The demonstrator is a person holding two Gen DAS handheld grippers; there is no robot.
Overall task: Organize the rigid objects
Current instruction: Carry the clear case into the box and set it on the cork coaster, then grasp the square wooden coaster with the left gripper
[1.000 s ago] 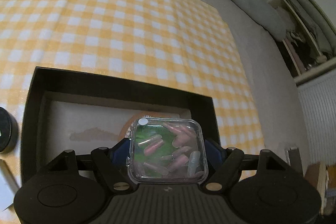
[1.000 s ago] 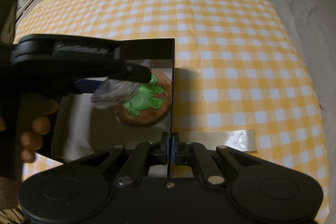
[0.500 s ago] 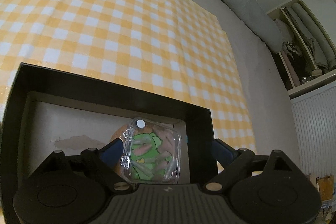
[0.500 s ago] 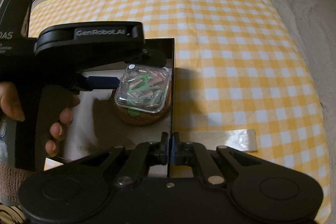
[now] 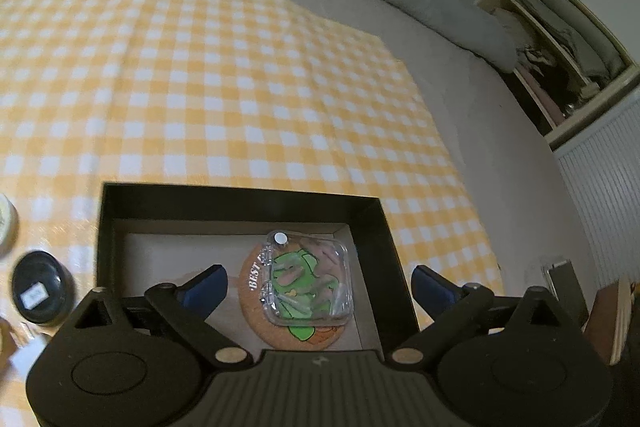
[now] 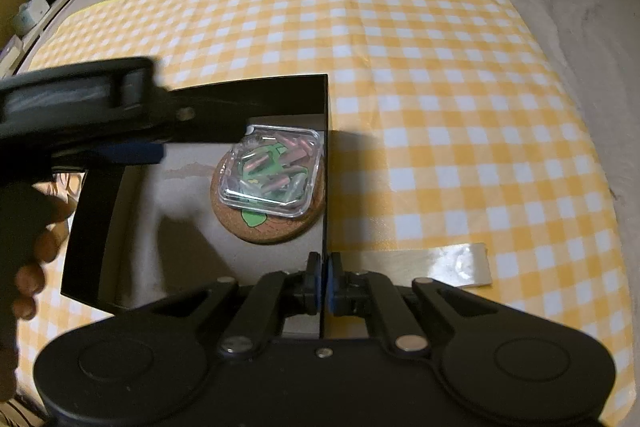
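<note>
- Progress: two items already lie in the black box (image 5: 240,203). The cork coaster (image 5: 256,291) rests on the box floor, and the clear case (image 5: 310,279) of small capsule-shaped pieces sits on top of it, in the box corner just ahead of the left tool (image 5: 316,281).
- Left tool state: jaws opening, spread wide to either side of the clear case. Neither blue pad touches the case, so the case is released.
- Right tool (image 6: 323,279) state: jaws pressed together on the near wall of the black box, at the corner closest to the coaster. By judgement this grip steadies the box.
- Remaining work, judged from the frames: a dark round jar (image 5: 38,293) stands outside the box, to the left of the left tool. A pale container (image 5: 6,227) shows at the frame edge beyond the jar. A glossy flat strip (image 6: 440,263) lies on the checked cloth (image 6: 400,67) just right of the right tool. These likely await sorting; further items out of frame cannot be ruled out.
- Readable writing: the coaster rim carries "BEST"; the following letters are covered by the case. The coaster also bears a green cartoon figure.
- Jar label: a small white label on the lid is too small to read.
- Left tool body: lettering in the right wrist view is blurred and illegible.
</note>
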